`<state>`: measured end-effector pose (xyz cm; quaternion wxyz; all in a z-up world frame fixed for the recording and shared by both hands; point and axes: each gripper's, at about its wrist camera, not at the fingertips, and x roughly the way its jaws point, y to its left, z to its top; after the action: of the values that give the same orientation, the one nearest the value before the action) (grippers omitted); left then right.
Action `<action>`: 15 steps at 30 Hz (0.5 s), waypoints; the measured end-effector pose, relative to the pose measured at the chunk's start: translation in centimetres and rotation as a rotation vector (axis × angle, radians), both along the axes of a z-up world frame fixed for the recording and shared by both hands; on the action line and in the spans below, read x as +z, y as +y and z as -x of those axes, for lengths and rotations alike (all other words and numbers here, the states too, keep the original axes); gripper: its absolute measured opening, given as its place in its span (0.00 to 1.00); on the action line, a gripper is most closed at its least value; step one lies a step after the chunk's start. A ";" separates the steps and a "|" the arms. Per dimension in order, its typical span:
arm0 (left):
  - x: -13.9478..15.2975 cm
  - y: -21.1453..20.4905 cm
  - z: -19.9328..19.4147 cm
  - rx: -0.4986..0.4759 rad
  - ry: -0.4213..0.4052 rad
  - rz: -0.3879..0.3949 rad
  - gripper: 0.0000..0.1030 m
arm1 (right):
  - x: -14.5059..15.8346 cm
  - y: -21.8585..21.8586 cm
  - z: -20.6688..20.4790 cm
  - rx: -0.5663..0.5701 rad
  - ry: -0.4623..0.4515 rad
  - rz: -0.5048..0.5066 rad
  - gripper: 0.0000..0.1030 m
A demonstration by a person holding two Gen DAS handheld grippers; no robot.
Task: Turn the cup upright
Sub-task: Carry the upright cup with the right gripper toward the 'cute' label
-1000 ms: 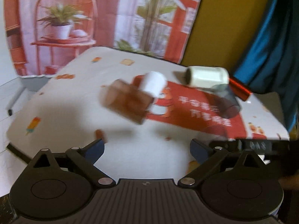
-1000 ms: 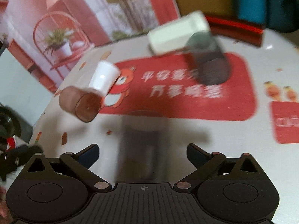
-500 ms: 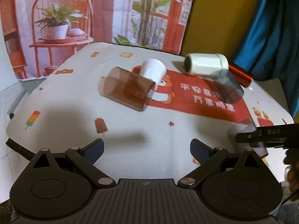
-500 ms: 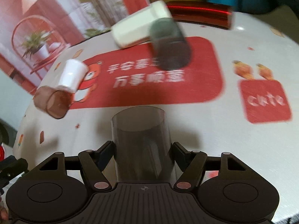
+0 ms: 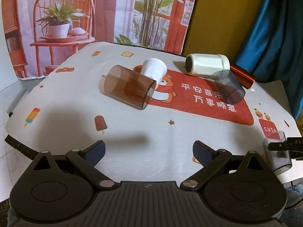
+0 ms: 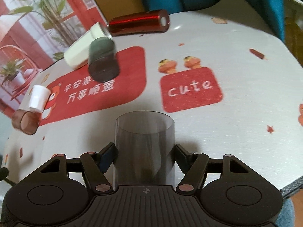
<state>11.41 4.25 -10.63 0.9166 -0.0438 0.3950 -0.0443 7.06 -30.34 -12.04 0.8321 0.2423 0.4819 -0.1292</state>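
Smoky grey plastic fills the right tool [image 6: 144, 154]: its two fingers are clamped on either side of a clear grey cup [image 6: 144, 141], which stands upright between them near the table's [image 6: 236, 60] front right edge, close to the red "cute" patch [image 6: 191, 89]. The left wrist view shows the same cup [image 5: 277, 151] at its far right, gripped from the side. The left tool [image 5: 148, 152] hovers low over the table's near edge with its fingers spread wide apart and nothing between them.

Counted, five cups show: the held grey one, a second grey cup [image 6: 103, 60] lying on its side on the red mat [image 6: 130, 79], a brown cup [image 5: 128, 87] on its side, a small white cup [image 5: 154, 70] touching the brown one, and a white jar-like cup [image 5: 207, 67] lying beside the second grey one. One red metallic cylinder [image 6: 138, 23] lies at the table's far edge.

A second ago the right tool was open and the grey cup in front of it was only a blur; half a second ago it was already gripped. The left tool has stayed open throughout.
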 end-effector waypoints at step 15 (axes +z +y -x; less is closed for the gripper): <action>-0.1 0.2 -0.2 0.046 -0.001 -0.045 0.97 | 0.0 0.7 0.1 0.001 -0.004 0.049 0.62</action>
<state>11.61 4.44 -10.72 0.9182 -0.0324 0.3944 -0.0142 7.00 -29.62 -11.99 0.8388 0.2218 0.4770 -0.1400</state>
